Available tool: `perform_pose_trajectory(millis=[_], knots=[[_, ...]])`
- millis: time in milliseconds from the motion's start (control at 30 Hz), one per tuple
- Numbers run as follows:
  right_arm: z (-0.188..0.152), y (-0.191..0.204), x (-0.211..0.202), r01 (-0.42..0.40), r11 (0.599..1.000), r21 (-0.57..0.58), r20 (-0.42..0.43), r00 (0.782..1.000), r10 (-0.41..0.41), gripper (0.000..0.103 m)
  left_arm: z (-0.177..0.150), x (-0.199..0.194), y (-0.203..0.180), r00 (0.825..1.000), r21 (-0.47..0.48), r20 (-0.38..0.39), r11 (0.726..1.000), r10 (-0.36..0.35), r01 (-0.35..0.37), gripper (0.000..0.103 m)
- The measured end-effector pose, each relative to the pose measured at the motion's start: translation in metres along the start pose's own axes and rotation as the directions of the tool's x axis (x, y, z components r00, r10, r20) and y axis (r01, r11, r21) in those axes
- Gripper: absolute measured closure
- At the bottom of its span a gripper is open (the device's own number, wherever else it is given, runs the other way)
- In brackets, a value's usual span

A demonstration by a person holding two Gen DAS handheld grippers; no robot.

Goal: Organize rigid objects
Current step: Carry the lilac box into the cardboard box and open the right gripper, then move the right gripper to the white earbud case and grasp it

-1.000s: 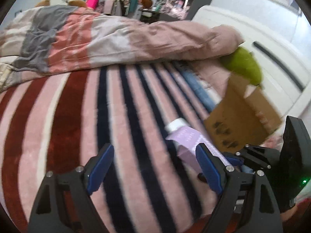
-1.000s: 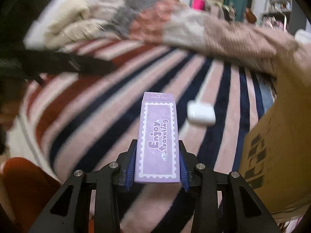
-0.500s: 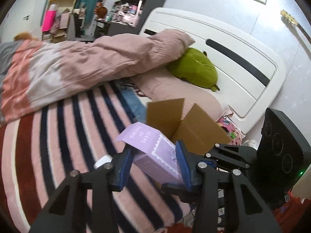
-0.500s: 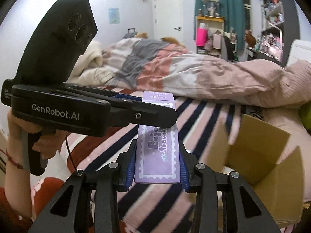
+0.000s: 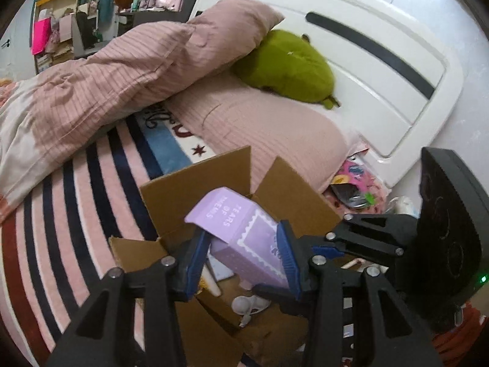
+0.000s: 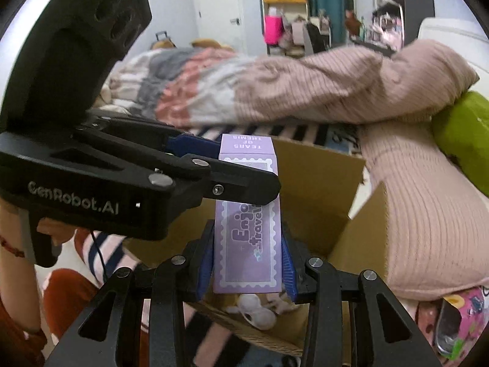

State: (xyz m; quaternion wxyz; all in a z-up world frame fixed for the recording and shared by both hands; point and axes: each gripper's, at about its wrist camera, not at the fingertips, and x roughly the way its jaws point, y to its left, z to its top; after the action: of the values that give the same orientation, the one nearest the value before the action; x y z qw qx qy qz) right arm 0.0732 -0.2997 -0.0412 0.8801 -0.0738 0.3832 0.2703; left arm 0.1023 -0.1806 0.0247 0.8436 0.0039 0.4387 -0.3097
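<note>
A purple carton (image 5: 244, 238) printed "Enjoy traveling" hangs over the open cardboard box (image 5: 189, 189). Both grippers clamp it. My left gripper (image 5: 241, 260) is shut on its upper part, blue pads on both sides. My right gripper (image 6: 247, 260) is shut on its lower end, with the carton (image 6: 247, 232) pointing away from the camera. The left gripper's fingers (image 6: 232, 183) cross the carton from the left in the right wrist view. The box (image 6: 318, 189) holds small white objects (image 6: 256, 309) at its bottom.
The box stands on a striped pink, navy and red blanket (image 5: 76, 214). A pink pillow (image 5: 269, 134), a green plush toy (image 5: 287, 67) and a white headboard (image 5: 366, 61) lie beyond it. A rumpled duvet (image 6: 275, 88) covers the far bed. Colourful packaging (image 5: 354, 183) lies beside the pillow.
Both grippers carried the carton from above the blanket to over the open box. The left gripper, open a second ago, has closed on the carton's upper part.
</note>
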Motion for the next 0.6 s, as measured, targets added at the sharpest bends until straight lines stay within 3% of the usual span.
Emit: perform_pose_trajectory(millis=[33, 100, 233, 300, 433, 600], knots=[[0.000, -0.002, 0.003, 0.020, 1.000, -0.004, -0.016, 1.000, -0.020, 0.069, 0.000, 0.003, 0.000, 1.000, -0.003, -0.011, 1.000, 0.018, -0.018, 0.044], [-0.004, -0.003, 0.004, 0.061, 0.998, -0.017, -0.028, 0.998, -0.061, 0.069, -0.001, 0.000, 0.002, 0.999, -0.008, -0.002, 0.999, 0.043, -0.043, 0.033], [-0.006, -0.004, 0.002, 0.055, 0.998, -0.005, -0.025, 0.998, -0.055, 0.054, -0.009, -0.026, 0.016, 0.995, -0.047, 0.048, 0.996, 0.085, -0.082, 0.029], [-0.004, 0.005, -0.006, 0.049, 0.999, -0.011, 0.014, 0.999, -0.049, 0.054, -0.014, -0.043, 0.023, 0.988, -0.064, 0.073, 0.990, 0.133, -0.128, 0.028], [0.007, 0.044, -0.020, -0.097, 0.993, -0.069, 0.106, 0.989, 0.104, 0.054, -0.035, -0.085, 0.048, 0.957, -0.127, 0.105, 0.958, 0.272, -0.258, 0.028], [0.012, 0.118, -0.006, -0.219, 0.951, -0.218, 0.100, 0.964, 0.245, 0.053, -0.081, -0.131, 0.092, 0.891, -0.200, 0.121, 0.890, 0.437, -0.410, 0.022]])
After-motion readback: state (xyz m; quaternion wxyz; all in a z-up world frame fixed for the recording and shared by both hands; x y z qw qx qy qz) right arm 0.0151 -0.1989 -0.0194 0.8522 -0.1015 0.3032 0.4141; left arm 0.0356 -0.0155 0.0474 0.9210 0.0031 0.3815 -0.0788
